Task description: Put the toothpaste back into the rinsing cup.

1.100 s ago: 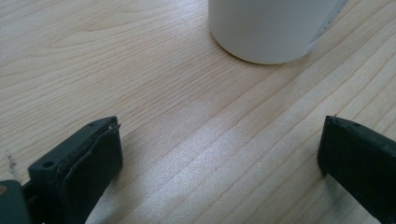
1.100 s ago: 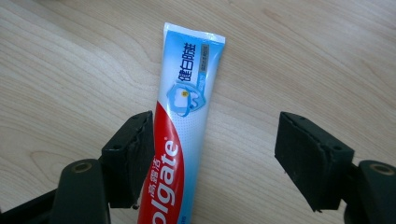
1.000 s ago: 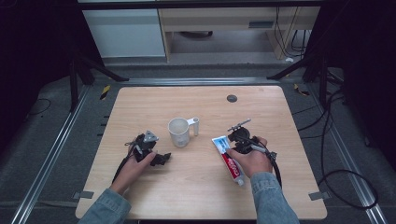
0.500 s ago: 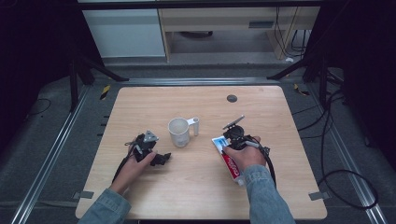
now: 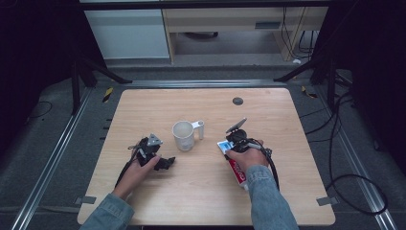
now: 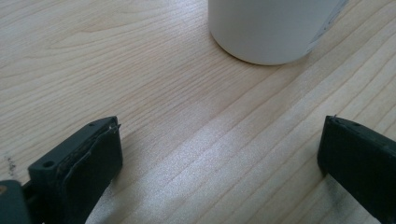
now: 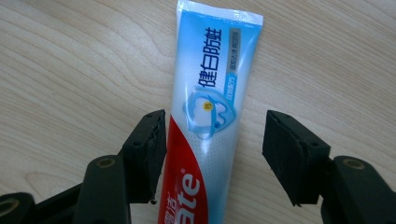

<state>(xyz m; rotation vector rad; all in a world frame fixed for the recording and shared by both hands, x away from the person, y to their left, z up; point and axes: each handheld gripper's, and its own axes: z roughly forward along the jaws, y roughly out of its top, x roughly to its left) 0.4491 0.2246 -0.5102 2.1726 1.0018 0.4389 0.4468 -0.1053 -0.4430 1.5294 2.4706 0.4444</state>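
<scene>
Worktop (image 5: pixel 143 110): light wood, holding a white mug and a toothpaste tube; a small dark round spot sits near the far edge.

Right gripper (image 7: pixel 212 144): released, jaws spread wide on either side of the toothpaste tube (image 7: pixel 210 121). My left jaw is touching or almost touching the tube's edge; the right jaw stands off with bare wood showing between. I hold nothing yet.

Left gripper (image 6: pixel 219 154): released too, jaws far apart over bare wood, resting low near the mug (image 6: pixel 271 28), which stands just ahead of it.

Where the tube is: flat on the worktop in front of my right hand (image 5: pixel 246 158), to the right of the mug (image 5: pixel 184 135) and clear of it, partly under my hand in the high view.

Which way it points: in the right gripper view its flat crimped end points away from me, and the red printed part runs back under the gripper. I cannot see the cap end. Its long axis runs roughly along my gripper's reach, tilted slightly.

Step in hand, as I judge it: closing on the tube across its width.

Doing it well: shift a touch toward the open side so the tube sits centred, keep both jaws low to the wood, and squeeze gently, since a soft tube will flatten or slip.
</scene>
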